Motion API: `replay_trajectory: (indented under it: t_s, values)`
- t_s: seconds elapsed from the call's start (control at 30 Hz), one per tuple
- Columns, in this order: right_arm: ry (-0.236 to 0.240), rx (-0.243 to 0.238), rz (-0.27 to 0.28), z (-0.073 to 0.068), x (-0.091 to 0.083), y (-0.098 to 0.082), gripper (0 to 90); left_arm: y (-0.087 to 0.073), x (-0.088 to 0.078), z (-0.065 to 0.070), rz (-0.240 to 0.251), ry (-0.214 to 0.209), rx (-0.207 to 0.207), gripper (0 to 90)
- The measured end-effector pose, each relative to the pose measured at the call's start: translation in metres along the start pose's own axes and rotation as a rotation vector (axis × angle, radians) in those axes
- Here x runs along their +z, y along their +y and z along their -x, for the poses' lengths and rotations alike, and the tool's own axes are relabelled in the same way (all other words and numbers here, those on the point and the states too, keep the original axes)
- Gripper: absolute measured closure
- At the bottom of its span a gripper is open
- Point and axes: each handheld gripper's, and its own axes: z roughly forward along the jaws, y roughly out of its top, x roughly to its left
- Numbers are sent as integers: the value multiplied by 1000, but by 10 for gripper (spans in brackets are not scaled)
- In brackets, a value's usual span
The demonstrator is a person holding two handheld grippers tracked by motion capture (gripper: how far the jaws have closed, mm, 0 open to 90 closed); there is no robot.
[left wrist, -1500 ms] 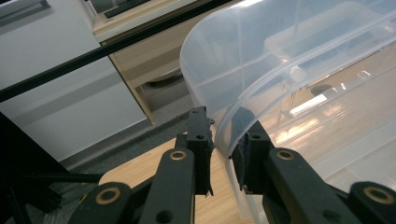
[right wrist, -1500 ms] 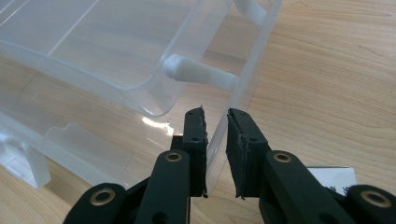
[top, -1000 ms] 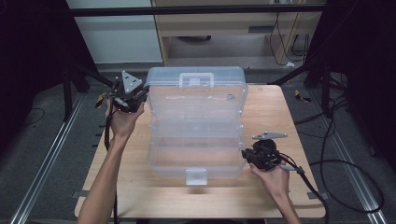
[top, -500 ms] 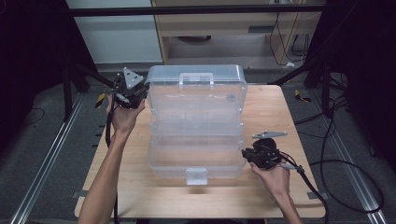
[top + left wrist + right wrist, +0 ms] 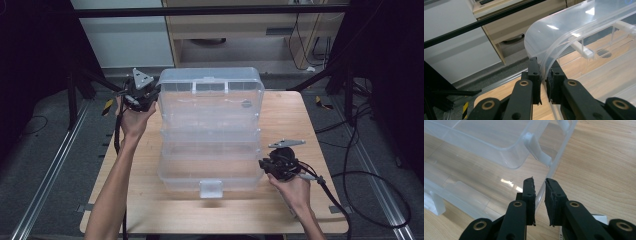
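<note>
Gripped in the person's left hand, the left gripper (image 5: 151,95) in the high view sits at the far-left corner of the clear plastic tiered storage box (image 5: 210,132), clamped on the edge of its raised lid (image 5: 210,80); its jaws have just been closing with that lid wall between them. The box stands in the middle of the light wooden table (image 5: 290,110), its stepped trays fanned open toward the near side, a white latch (image 5: 210,188) on the near edge. The right gripper (image 5: 264,165), in the person's right hand, meets the box at its near-right side. A small round mark shows on the lid, too small to read. In the left gripper view, the left gripper's (image 5: 543,75) two black jaws pinch the curved rim of the clear lid (image 5: 564,32), pads pressed to both faces; a yellow-and-black striped tape patch (image 5: 465,110) lies on the floor rail at lower left, no writing legible. In the right gripper view, the right gripper (image 5: 539,187) closes on the thin upright side wall of the box's (image 5: 486,147) bottom tray, the wall running between the pads, with bare wood to the right.
</note>
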Motion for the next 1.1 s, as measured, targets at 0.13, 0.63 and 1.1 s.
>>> replay_trajectory:
  t_s: [0.13, 0.63, 1.1]
  values:
    - [6, 2, -1, 1, 0, 0, 785, 0, 3, -1, -1, 17, -9, 831]
    - [16, 3, -3, 2, 0, 0, 784, 2, 18, -6, -7, 5, -21, 837]
    - [20, 0, -1, 2, 0, 0, 783, 4, 34, -10, -18, 8, -30, 835]
